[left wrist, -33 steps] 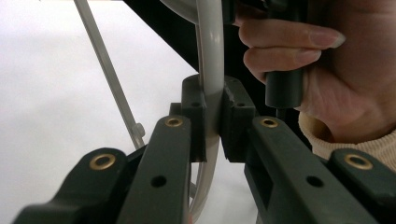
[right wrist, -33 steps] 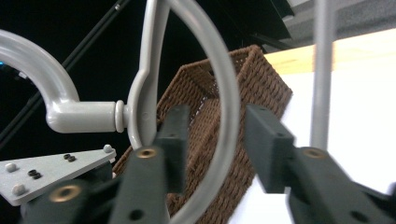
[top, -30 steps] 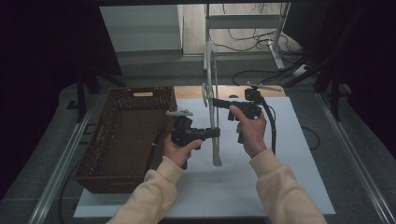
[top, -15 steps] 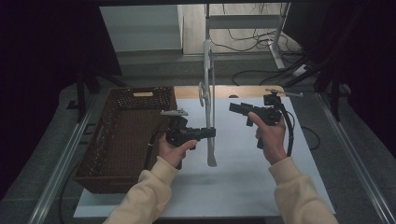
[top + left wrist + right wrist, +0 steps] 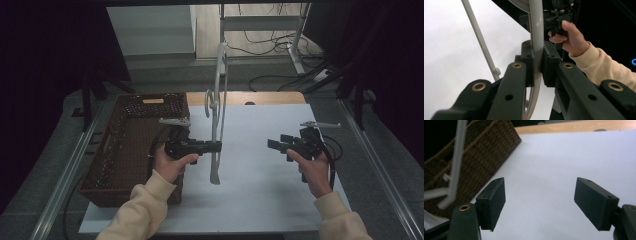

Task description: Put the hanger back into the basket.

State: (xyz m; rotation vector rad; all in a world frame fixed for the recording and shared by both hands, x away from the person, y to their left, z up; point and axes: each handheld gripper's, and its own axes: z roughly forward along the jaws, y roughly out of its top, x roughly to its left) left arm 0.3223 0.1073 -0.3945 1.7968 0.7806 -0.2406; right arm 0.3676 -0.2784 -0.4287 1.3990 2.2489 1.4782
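A white plastic hanger [image 5: 218,100] stands upright and edge-on over the white sheet, its lower end just above it. My left gripper [image 5: 218,146] is shut on the hanger's lower part, and in the left gripper view the pads squeeze the grey-white bar [image 5: 536,30] between them [image 5: 537,67]. My right gripper [image 5: 274,144] hovers low over the sheet, well to the right of the hanger. Its jaws have just been opening and stand wide with nothing between them [image 5: 539,200]. The hanger [image 5: 456,162] shows at the left of the right gripper view.
A dark brown wicker basket [image 5: 130,135] sits at the table's left, right beside the left hand, also in the right gripper view [image 5: 486,152]. A white sheet [image 5: 260,190] covers the wooden table [image 5: 260,97]. Cables and metal frame legs lie beyond the far edge.
The right gripper has left the hanger's upper part, swung right and down toward the sheet, and its jaws have spread. The left gripper keeps its grip and has lifted the hanger a little.
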